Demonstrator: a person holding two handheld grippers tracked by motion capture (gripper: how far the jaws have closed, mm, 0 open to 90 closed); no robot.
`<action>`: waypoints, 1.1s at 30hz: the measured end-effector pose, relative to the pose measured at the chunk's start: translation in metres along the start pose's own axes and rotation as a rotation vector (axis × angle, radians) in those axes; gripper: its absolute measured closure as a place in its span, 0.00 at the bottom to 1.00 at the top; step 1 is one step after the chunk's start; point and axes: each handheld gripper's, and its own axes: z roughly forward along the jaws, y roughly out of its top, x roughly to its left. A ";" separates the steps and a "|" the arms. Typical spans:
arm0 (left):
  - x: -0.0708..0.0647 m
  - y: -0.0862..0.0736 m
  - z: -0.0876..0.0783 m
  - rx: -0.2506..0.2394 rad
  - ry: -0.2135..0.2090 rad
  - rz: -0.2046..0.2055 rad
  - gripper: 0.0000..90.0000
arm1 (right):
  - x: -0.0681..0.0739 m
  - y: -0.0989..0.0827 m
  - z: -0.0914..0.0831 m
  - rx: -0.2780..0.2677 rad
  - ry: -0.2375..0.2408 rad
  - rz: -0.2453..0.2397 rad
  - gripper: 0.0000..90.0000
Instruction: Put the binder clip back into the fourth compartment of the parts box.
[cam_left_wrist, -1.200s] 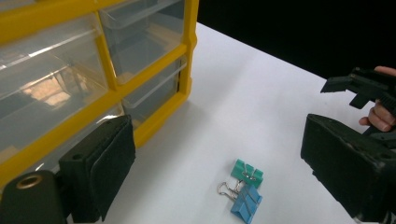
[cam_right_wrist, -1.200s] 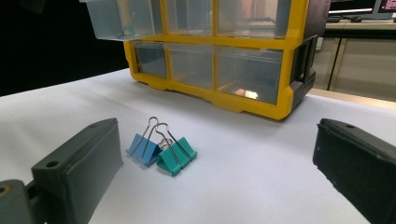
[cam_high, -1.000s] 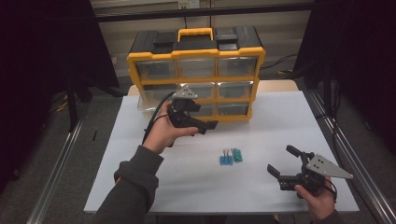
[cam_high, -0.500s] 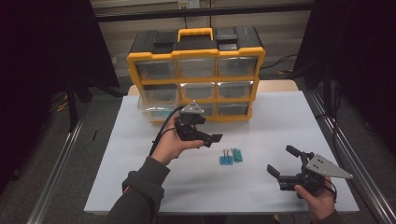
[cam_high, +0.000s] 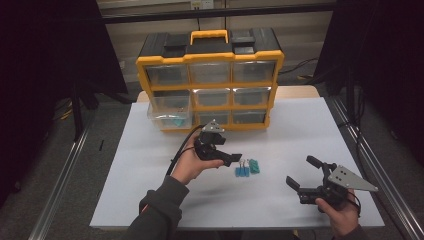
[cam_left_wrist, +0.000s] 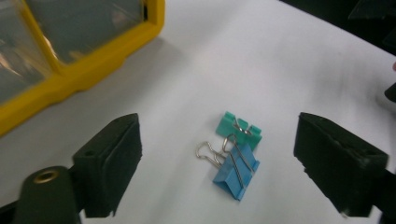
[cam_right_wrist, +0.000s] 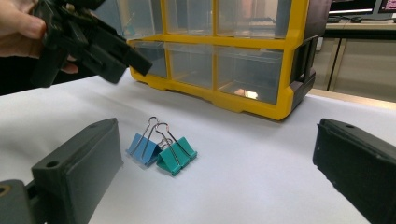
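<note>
**Blue and teal clips: left gripper on approach**

Left gripper (cam_high: 234, 159) hangs just above the blue binder clip (cam_left_wrist: 236, 171) and teal binder clip (cam_left_wrist: 241, 129), mid-table toward the near edge; jaws spread, just been narrowing, nothing pinched. Next: descend, straddle one clip, squeeze. Right gripper (cam_high: 303, 174) idles spread near the right corner. Pulled-out drawer (cam_high: 169, 119) contents unclear.

Two binder clips (cam_left_wrist: 236, 158), one drawer cabinet (cam_high: 210, 80)

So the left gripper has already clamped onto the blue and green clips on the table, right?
Not yet. In the left gripper view, the left gripper is open, its jaws wide apart around the blue clip and green clip, touching neither. Both lie on the table.
</note>
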 end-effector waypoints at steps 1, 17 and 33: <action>-0.001 -0.001 0.001 0.015 0.007 0.000 0.20 | 0.000 0.000 0.000 0.001 0.002 -0.002 0.01; 0.000 -0.013 0.029 0.072 -0.050 0.042 0.55 | 0.000 0.000 0.000 0.000 -0.001 0.001 0.01; 0.002 -0.018 0.048 0.117 -0.128 0.024 0.78 | 0.000 0.000 0.000 0.001 0.002 0.002 0.01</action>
